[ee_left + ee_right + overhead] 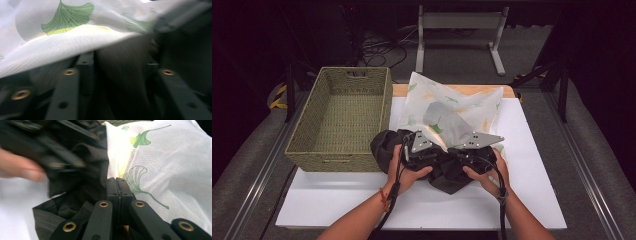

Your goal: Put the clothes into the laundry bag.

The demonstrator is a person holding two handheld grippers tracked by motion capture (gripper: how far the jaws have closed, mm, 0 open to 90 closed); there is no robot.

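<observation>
where leaf-print mesh bag (452,107) overlaps dark garment (447,172)

Bright table, dark surroundings; gripper views blurred.

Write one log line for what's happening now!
left gripper: open over dark crumpled garment | right gripper: shut | white leaf-print mesh bag | woven basket

White rectangular tabletop (532,165) fills centre-bottom of high view, w/ a light wood strip (462,90) along its far edge. Green woven rectangular basket (343,117) sits on it at left of frame, partly overhanging the left edge. White mesh bag w/ green leaf print (457,107) lies at centre top. Crumpled dark grey-black garment (387,145) lies at centre, just beside basket's right near corner, touching the bag.
</observation>
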